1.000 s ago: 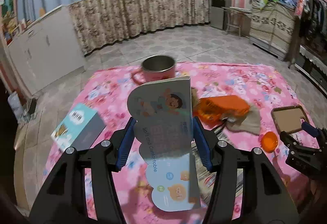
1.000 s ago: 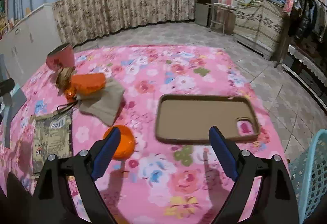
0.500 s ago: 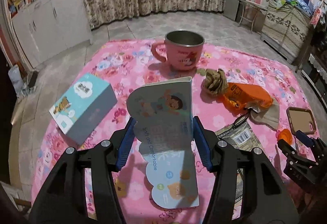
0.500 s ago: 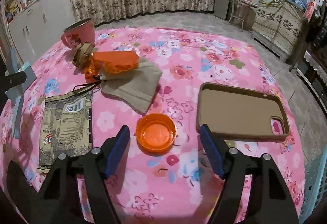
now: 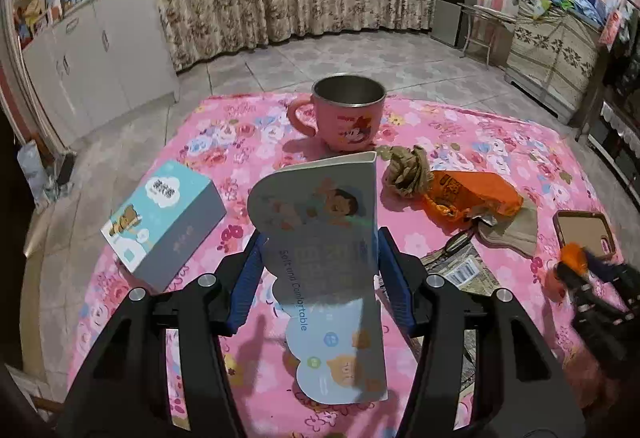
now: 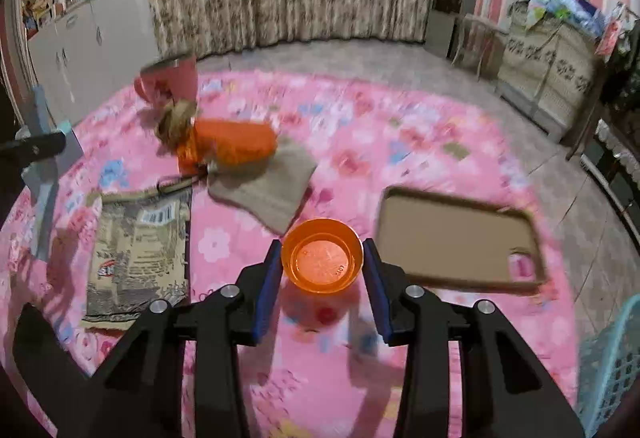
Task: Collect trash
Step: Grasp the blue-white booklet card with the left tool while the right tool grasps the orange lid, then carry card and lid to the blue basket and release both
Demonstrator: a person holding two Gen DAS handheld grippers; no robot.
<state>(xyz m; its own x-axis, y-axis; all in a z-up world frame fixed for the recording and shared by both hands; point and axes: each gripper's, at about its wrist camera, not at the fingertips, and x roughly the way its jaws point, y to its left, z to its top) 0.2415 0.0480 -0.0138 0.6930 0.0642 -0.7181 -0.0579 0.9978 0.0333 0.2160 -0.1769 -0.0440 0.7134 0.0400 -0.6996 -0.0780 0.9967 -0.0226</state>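
Note:
My left gripper [image 5: 320, 250] is shut on a cloud-shaped cardboard flap [image 5: 324, 258] printed with a cartoon child, held above the pink floral table [image 5: 224, 142]. My right gripper [image 6: 320, 258] is shut on an orange bottle cap [image 6: 322, 256], held just above the table; it also shows at the right edge of the left wrist view [image 5: 574, 256]. An orange wrapper [image 6: 232, 142], a crumpled brown paper ball [image 6: 176, 122] and a flat brown printed packet [image 6: 138, 250] lie on the table.
A pink mug [image 5: 346, 118] stands at the far side. A blue tissue box [image 5: 162, 226] lies at the left. A beige cloth [image 6: 268, 190] and a brown phone case [image 6: 460, 238] lie near the cap. A turquoise basket [image 6: 612, 370] stands off the table's right edge.
My right gripper moved forward to the orange cap and closed on it. My left gripper kept hold of the cardboard flap and shifted slightly.

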